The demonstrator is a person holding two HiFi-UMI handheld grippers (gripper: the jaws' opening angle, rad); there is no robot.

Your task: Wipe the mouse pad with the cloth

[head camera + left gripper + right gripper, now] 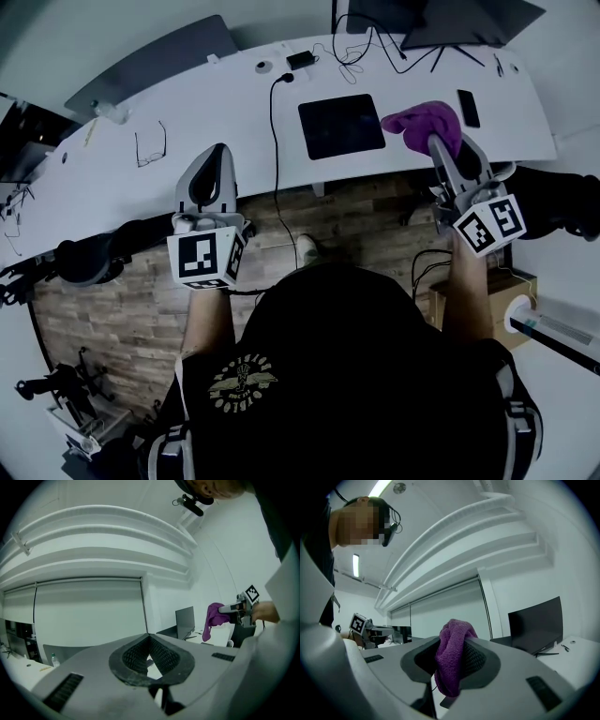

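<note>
Cloth (pixel 422 120) clamped in the right tool (pixel 451 645), just beside the mouse pad (pixel 341 126).

I read the purple cloth as bunched between the right tool's pads and gripped firmly, with a fold hanging below them; in the head view it sits at the right edge of the black mouse pad, which lies flat on the white counter (pixel 234 112); a dark phone (pixel 469 108) lies just right of the cloth; a black cable (pixel 275 141) runs across the counter left of the pad; the left tool (pixel 149 645) is clenched on nothing, its pads meeting at the tips, and is held over the counter's near edge, well apart from the pad; a pair of glasses (pixel 150 146) lies left of it.
</note>
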